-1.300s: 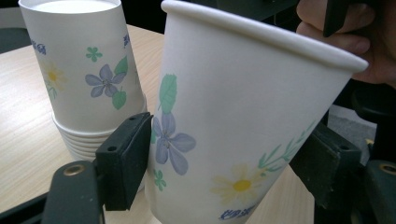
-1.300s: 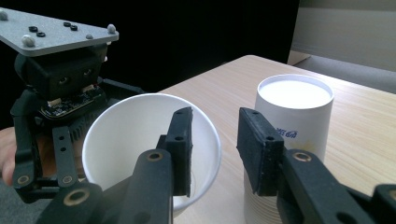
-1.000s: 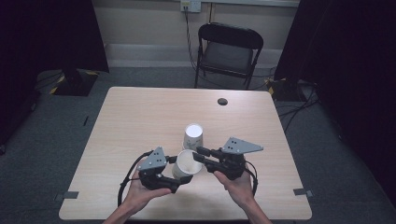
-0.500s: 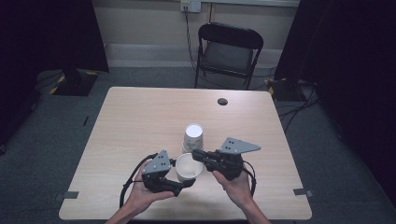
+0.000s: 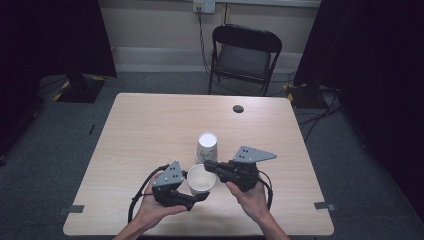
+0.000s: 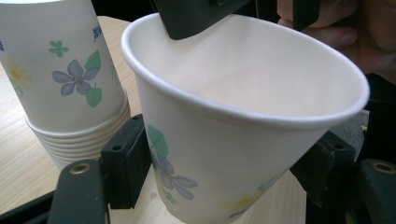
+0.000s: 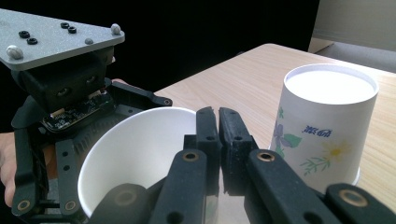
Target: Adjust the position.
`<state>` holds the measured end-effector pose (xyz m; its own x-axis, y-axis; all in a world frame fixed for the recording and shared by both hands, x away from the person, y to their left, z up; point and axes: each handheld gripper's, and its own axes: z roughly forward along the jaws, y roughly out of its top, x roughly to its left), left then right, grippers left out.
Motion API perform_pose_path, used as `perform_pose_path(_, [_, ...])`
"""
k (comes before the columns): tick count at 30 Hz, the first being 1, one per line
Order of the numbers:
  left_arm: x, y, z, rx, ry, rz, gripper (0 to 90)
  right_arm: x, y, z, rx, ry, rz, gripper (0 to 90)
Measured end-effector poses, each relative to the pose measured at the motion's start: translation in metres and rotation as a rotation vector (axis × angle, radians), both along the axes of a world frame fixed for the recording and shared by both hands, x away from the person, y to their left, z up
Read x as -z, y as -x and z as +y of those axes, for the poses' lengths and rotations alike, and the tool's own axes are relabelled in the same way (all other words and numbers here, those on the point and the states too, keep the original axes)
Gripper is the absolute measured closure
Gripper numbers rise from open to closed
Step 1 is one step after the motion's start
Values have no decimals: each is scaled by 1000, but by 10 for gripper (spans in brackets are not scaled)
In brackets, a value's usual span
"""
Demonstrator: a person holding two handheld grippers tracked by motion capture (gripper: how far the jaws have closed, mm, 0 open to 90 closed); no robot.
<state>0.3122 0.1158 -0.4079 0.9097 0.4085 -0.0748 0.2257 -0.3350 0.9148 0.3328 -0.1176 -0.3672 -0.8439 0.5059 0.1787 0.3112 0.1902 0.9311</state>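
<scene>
A single flowered paper cup [image 5: 201, 180] is held mouth up, slightly tilted, just above the table near its front edge. My left gripper [image 5: 199, 187] is shut on the cup body [image 6: 243, 154], one pad [image 6: 123, 163] pressing each side. My right gripper [image 5: 208, 165] comes in from the right and is shut on the cup's rim [image 7: 140, 154], with one jaw inside and one outside; its jaws [image 7: 218, 119] are almost together. A stack of several upside-down cups [image 5: 206, 146] stands right behind, close to the held cup [image 6: 70, 88] [image 7: 327, 126].
The light wooden table [image 5: 150, 130] has a small dark round object [image 5: 238, 108] near its far edge. A black folding chair [image 5: 245, 52] stands beyond the table. The person's hands [image 5: 252, 197] come in over the front edge.
Both grippers and the single cup have shifted slightly toward the near edge, a little farther from the stack. Both holds are unchanged.
</scene>
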Motion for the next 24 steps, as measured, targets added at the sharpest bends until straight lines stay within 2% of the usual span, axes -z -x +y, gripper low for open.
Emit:
perform_pose_path(6, [0,0,0,7,-3,8,289,0,-1,0,-5,4,12,876])
perform_pose_path(7, [0,-1,1,9,1,14,301,0,0,0,-1,7,-4,836])
perform_pose_path(8, [0,-1,1,10,8,22,301,0,0,0,-1,7,-4,836])
perform_pose_path(12, [-1,-3,6,-2,22,37,304,-2,2,-2,22,-10,-34,669])
perform_pose_path(15, [-1,-5,14,-24,30,54,305,-3,3,-7,41,-24,-52,631])
perform_pose_path(16, [-2,-7,19,-46,45,60,306,-3,3,-11,58,-29,-56,612])
perform_pose_path(19, [-3,-9,24,-73,52,61,306,-3,4,-15,80,-17,-65,580])
perform_pose_path(22, [-3,-9,27,-79,35,56,307,-2,4,-18,89,-11,-65,562])
perform_pose_path(24, [-2,-7,34,-103,30,55,307,2,4,-23,110,10,-77,539])
